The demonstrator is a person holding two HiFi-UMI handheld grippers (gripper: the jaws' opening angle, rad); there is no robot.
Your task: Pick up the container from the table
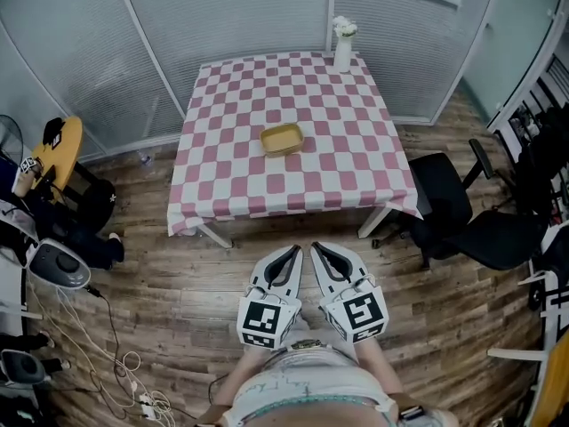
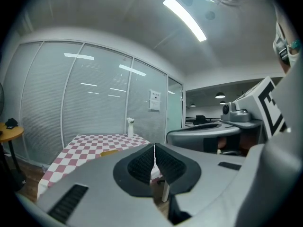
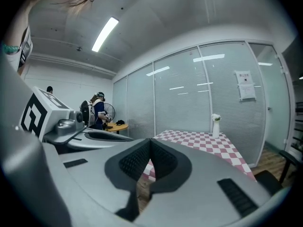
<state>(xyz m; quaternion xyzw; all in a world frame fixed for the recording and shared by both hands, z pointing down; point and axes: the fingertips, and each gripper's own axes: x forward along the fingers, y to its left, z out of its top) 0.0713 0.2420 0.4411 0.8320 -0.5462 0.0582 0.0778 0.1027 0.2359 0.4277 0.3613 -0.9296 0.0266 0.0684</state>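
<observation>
Approach step: the shallow yellow rectangular container (image 1: 282, 139) sits at the centre of the pink-checked table (image 1: 233, 187), far ahead of you. Your left gripper (image 1: 292, 253) and right gripper (image 1: 318, 249) are near your body, jaws together, empty. Next, advance and part the jaws

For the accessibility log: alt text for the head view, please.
A shallow yellow container sits near the middle of a table covered in pink-and-white checks. The person stands back from it, holding the left gripper and right gripper side by side over the wooden floor, jaws shut and empty. A white vase stands at the table's far edge.
</observation>
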